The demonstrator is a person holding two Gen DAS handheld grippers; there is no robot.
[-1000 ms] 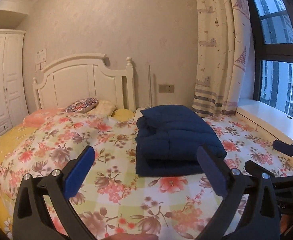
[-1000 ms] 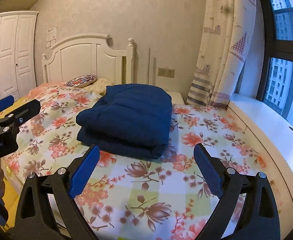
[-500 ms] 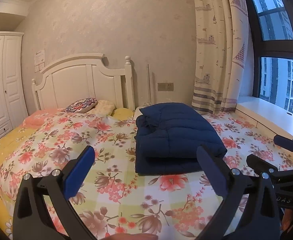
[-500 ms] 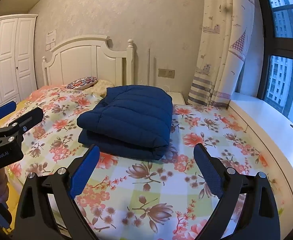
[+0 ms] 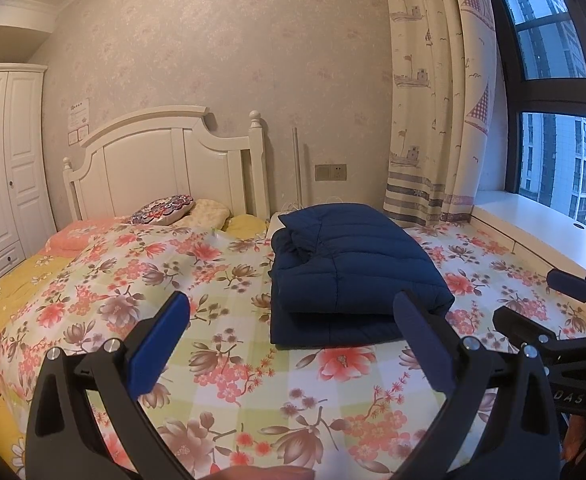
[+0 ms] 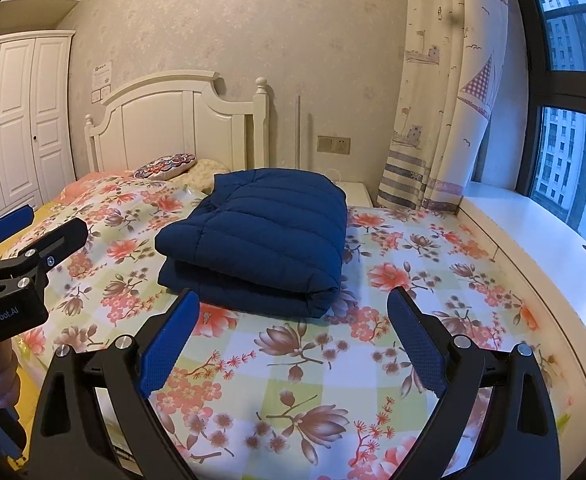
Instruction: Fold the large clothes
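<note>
The folded navy jacket (image 5: 353, 268) lies on the floral bed (image 5: 221, 364), long axis toward the headboard (image 5: 165, 160). Left hand-held gripper (image 5: 293, 344) and right hand-held gripper (image 6: 293, 344) hover before its near edge, both spread wide and empty; neither looks clearly nearer.

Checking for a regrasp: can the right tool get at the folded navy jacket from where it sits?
Probably yes. The right tool is open and empty, with only bare floral bedspread between it and the folded navy jacket; the left tool sits off to the side.
</note>
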